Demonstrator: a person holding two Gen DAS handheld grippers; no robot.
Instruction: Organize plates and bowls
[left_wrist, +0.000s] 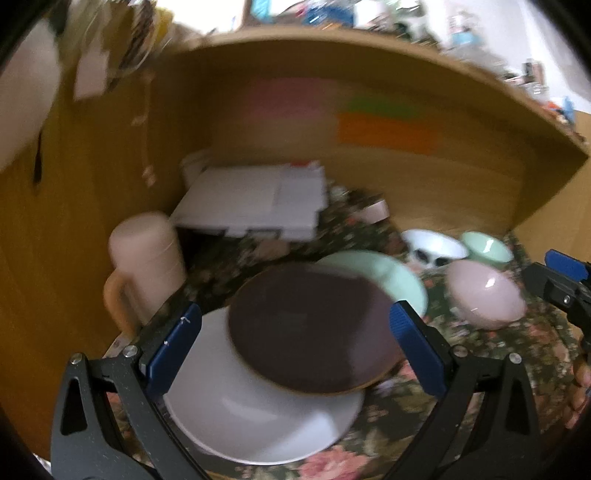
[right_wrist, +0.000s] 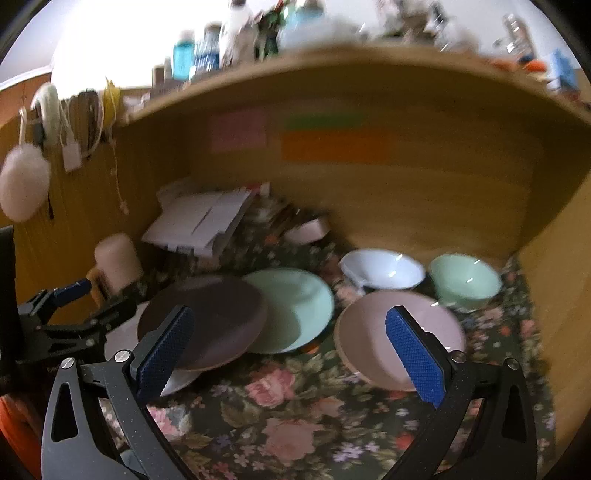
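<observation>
Three plates lay overlapped on the floral cloth (right_wrist: 295, 417) of the bench: a white plate (left_wrist: 258, 417) lowest, a dark brown plate (left_wrist: 310, 325) resting across its far edge, and a mint green plate (right_wrist: 295, 310) tucked partly under the brown one's right rim. To their right sat three bowls, a pink bowl (right_wrist: 369, 332) nearest, with a white bowl (right_wrist: 384, 269) and a mint green bowl (right_wrist: 465, 282) side by side behind it. The left gripper (left_wrist: 295, 347) was spread wide above the brown and white plates, holding nothing; whether its fingers touched a plate could not be told through the blur. The right gripper (right_wrist: 291, 354) was also wide and empty, one finger in front of the brown plate, the other in front of the pink bowl. A pale pink mug (left_wrist: 147, 258) stood left of the plates, beside white folded papers (left_wrist: 255, 203) against the wooden back wall (right_wrist: 406, 192).
</observation>
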